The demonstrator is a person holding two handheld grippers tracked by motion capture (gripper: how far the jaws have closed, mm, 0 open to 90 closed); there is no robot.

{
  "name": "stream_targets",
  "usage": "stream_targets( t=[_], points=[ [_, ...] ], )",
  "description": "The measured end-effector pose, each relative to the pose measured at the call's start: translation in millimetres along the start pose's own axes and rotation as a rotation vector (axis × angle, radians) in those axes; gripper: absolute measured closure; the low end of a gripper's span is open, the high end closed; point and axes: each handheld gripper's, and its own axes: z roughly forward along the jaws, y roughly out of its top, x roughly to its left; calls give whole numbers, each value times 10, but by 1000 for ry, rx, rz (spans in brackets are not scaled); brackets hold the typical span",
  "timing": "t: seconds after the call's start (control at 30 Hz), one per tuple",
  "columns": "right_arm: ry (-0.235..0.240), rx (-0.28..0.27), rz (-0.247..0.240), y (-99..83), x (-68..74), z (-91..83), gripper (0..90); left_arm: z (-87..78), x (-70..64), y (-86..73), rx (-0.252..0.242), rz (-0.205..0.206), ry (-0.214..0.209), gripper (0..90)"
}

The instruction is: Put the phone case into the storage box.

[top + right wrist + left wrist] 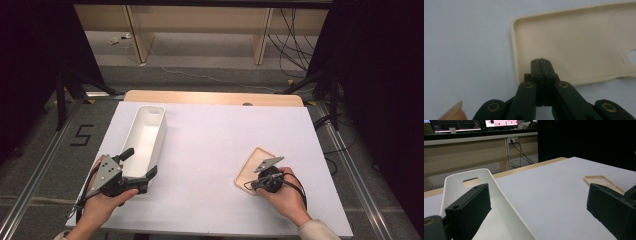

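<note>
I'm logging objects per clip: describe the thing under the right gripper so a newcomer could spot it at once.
On the white table sheet, look to the near right, just ahead of the right gripper. There lies a flat beige phone case, open side up, with raised edges and a cutout near one end. Unlike the tall white bin on the left, it is shallow and tan.

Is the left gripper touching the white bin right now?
Cannot tell. In the left gripper view, the open left gripper straddles the white bin's side wall, one jaw inside; neither that nor the high view settles contact.
</note>
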Motion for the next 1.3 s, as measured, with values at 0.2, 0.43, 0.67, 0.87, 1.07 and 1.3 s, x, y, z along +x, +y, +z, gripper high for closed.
stream_targets(
  t=[0.2,0.43,0.67,0.87,1.07,1.3],
  points=[
    [-10,16,19,-14,-19,-23,900,0,0,0,0,-1,-1,48],
    [-17,17,17,-31,-60,-38,900,-1,0,0,-1,-1,0,50],
    [-23,20,24,-45,-87,-53,900,-2,2,0,-2,-1,-1,50],
    [-23,22,29,-66,-124,-79,900,-2,2,0,-2,-1,-1,50],
    [-45,30,46,-85,-154,-101,900,-3,2,0,-3,-1,-1,51],
    [-43,30,57,-116,-193,-126,900,-4,3,0,-2,-1,-1,51]
  ],
)
